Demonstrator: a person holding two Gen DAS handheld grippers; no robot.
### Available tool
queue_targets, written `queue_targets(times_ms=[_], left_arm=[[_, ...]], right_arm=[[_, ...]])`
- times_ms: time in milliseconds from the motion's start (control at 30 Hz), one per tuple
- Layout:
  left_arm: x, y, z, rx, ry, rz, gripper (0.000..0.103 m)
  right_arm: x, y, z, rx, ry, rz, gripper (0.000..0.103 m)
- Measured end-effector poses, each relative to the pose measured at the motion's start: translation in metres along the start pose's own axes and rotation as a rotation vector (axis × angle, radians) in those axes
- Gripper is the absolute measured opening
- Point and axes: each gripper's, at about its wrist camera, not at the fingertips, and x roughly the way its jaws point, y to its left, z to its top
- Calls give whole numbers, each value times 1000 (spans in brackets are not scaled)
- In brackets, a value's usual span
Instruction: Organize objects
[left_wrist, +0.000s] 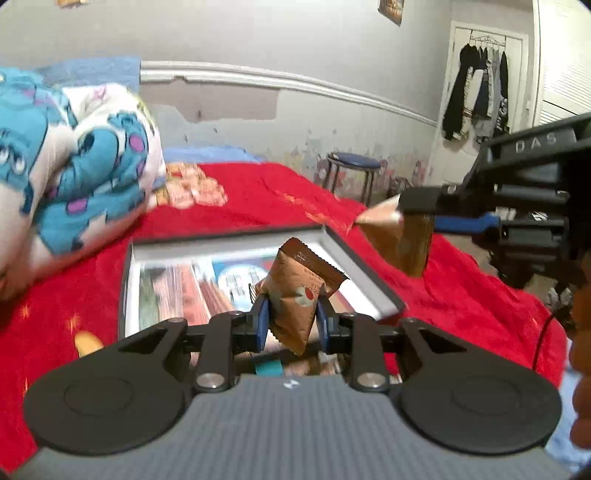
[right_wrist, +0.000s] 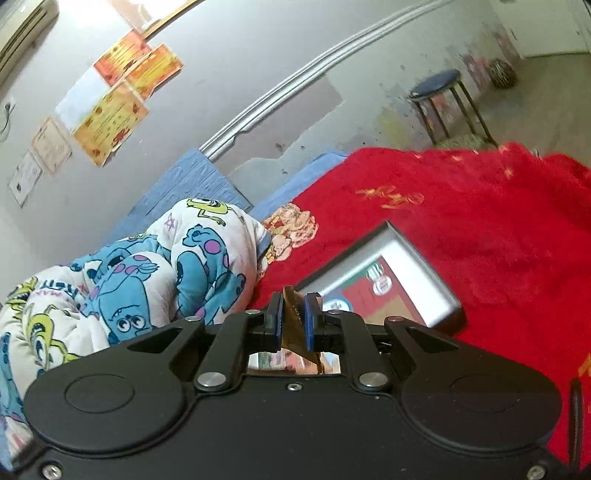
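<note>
While each gripper carries a brown snack packet above the open box (left_wrist: 369, 273) on the red bed (left_wrist: 461, 295), keep both grips firm: left gripper (left_wrist: 291, 321) fingers clamp one packet (left_wrist: 295, 295), right gripper (right_wrist: 294, 321) fingers pinch the other (right_wrist: 293, 317). Move clear of the box rim before releasing.

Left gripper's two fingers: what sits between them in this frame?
A brown snack packet, pinched between the blue pads of the left gripper above the open box; the left wrist view shows it.
</note>
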Motion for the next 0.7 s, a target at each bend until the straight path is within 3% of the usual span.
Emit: queue_targets(times_ms=[133,400,700], left_arm=[[34,4,16,-31,19,6,30],[98,12,6,-63,127,-12,30],[119,17,-20,-89,201,-23,30]], right_arm=[[34,11,15,-116,8,-38,12],[95,-15,7,-67,86,-60,12],[124,-59,-9,46,158,-161,12]])
